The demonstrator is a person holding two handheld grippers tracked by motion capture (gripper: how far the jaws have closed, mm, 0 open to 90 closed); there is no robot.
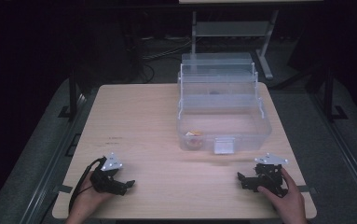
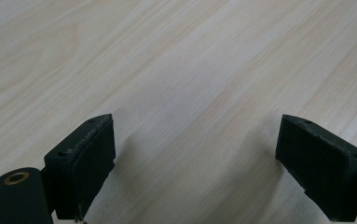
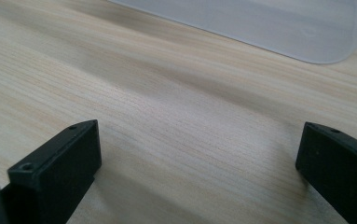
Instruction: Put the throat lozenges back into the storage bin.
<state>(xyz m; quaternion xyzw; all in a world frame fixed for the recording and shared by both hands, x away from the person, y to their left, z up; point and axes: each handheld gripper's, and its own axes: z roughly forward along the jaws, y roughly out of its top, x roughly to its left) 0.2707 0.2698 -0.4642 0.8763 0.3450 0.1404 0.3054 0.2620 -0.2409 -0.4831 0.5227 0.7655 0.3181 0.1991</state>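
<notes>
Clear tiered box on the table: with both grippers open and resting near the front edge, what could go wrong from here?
1. The clear tiered box stands unfolded; pushing one tier might tip or slide it.
2. The small orange item lies low in the base, so jaws may strike the wall.
3. The left gripper and right gripper could collide if both reach in.

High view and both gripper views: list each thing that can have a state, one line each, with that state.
clear plastic box: lid open, tiers fanned back, front latch undone.
small orange thing: lying in the box's bottom compartment.
left gripper: jaws wide apart, holding nothing, low over the table.
right gripper: jaws wide apart, holding nothing, pointing toward the box.
</notes>
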